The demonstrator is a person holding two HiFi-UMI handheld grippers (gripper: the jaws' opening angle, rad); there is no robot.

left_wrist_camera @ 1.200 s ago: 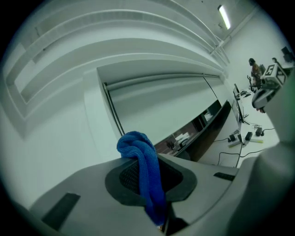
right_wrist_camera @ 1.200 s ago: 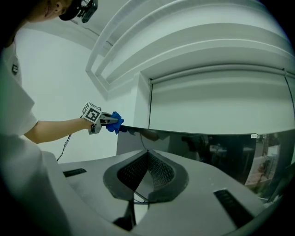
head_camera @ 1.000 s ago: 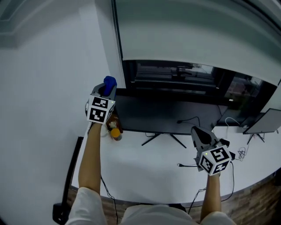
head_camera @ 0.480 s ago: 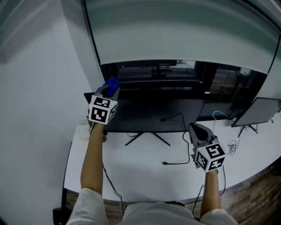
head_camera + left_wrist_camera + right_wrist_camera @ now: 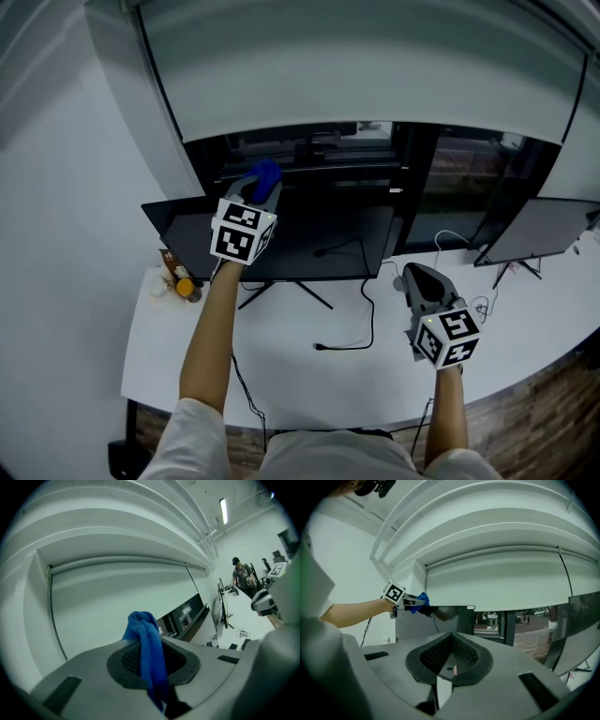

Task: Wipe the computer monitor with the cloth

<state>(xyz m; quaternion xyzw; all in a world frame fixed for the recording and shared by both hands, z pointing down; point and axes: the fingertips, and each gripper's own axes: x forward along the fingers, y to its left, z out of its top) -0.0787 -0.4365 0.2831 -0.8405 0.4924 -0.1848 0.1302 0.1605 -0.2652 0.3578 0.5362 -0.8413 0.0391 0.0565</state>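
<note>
- Since a second ago the left gripper (image 5: pixel 255 195) has travelled from the monitor's left edge inward along the top; our head view swung too, so the whole screen now shows.
- The left gripper's jaws are clamped on the blue cloth (image 5: pixel 264 175). A wad sticks out past the tips, so fabric, not plastic, should meet the screen.
- The cloth sits at the upper edge of the computer monitor (image 5: pixel 319 239), left of its middle. In the right gripper view it looks right at the top border, but we cannot confirm contact.
- We judge this an early wipe pass: starting high lets the strokes work downward.
- The right gripper (image 5: pixel 417 277) hangs low over the white desk (image 5: pixel 281 375), right of the stand. Its jaws are together with nothing between them, idle and kept out of the wiping path.
- A loose black cable (image 5: pixel 361 323) lies on the desk under the screen, and a small bottle with an orange cap (image 5: pixel 185 283) stands by the left corner; both are well below the cloth.
- A second monitor (image 5: pixel 539 230) stands to the right, untouched.
- Risk: pushing hard up high could rock the screen on its thin legs.
</note>
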